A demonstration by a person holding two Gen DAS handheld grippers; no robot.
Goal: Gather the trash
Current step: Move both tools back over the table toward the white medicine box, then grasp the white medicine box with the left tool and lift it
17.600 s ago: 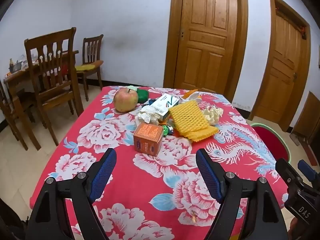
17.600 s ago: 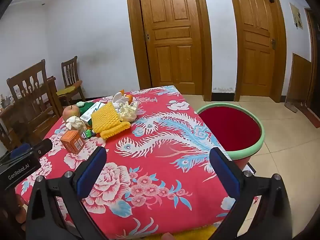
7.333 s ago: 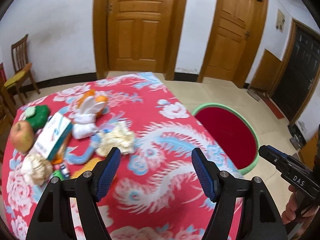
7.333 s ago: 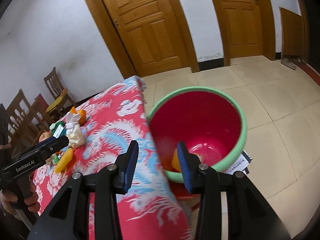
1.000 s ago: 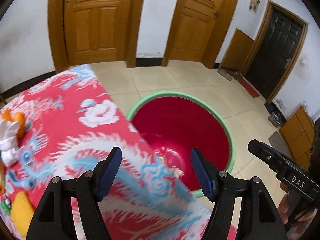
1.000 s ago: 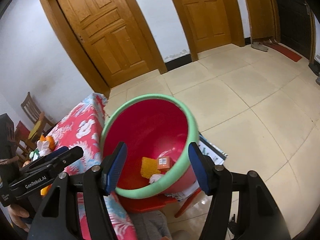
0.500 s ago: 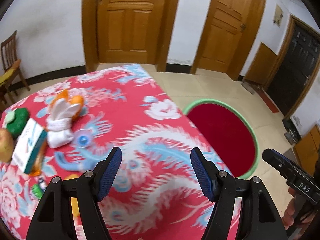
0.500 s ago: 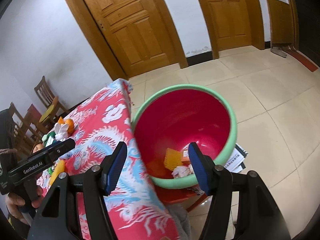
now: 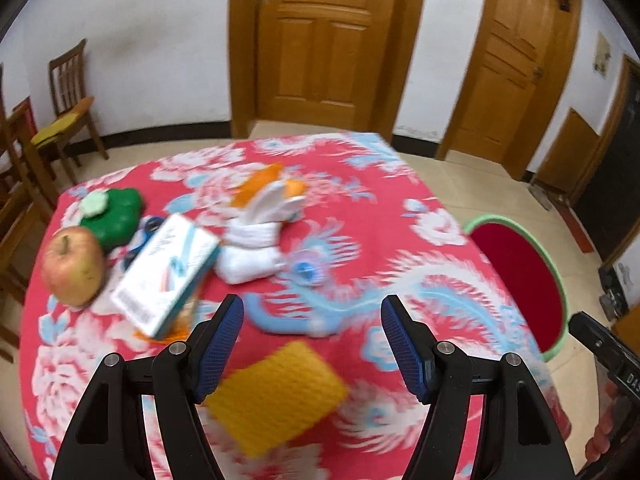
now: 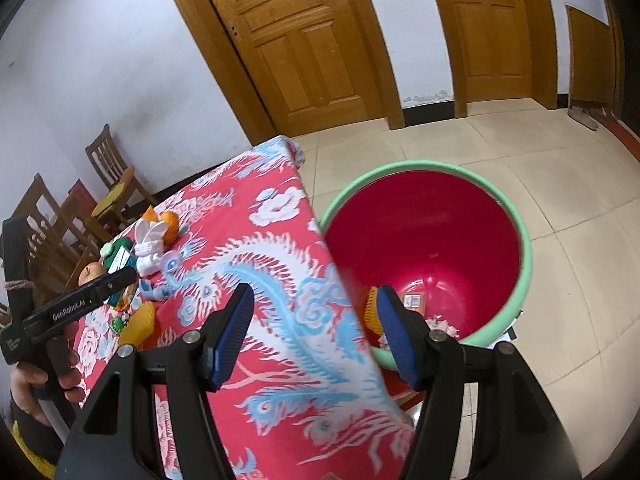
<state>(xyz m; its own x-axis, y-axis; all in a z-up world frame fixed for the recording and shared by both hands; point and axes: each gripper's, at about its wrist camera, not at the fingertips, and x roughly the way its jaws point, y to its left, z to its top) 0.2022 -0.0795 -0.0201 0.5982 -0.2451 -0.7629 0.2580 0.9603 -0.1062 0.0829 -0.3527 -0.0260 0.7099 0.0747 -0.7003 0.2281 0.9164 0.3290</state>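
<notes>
My left gripper (image 9: pixel 312 346) hangs open and empty over the red flowered tablecloth (image 9: pixel 360 240), just above a yellow foam net (image 9: pixel 276 392). Further back lie a white box (image 9: pixel 168 272), an apple (image 9: pixel 74 266), a green object (image 9: pixel 114 212), white foam wrap (image 9: pixel 256 248) and an orange peel (image 9: pixel 260 180). My right gripper (image 10: pixel 314 334) is open and empty over the table's right edge beside the red bin with a green rim (image 10: pixel 524 240). In the bin lie a yellow net (image 10: pixel 371 308), an orange box (image 10: pixel 414 301) and crumpled tissue (image 10: pixel 438 325).
Wooden chairs (image 9: pixel 70 100) stand at the far left by the wall. Two wooden doors (image 9: pixel 324 40) close the back wall. Tiled floor (image 10: pixel 520 152) surrounds the bin. A hand (image 10: pixel 36 384) holds the left gripper's handle at the lower left of the right wrist view.
The left gripper has swung from over the bin back across the table toward the trash pile. The right gripper has shifted from above the bin to the table's edge.
</notes>
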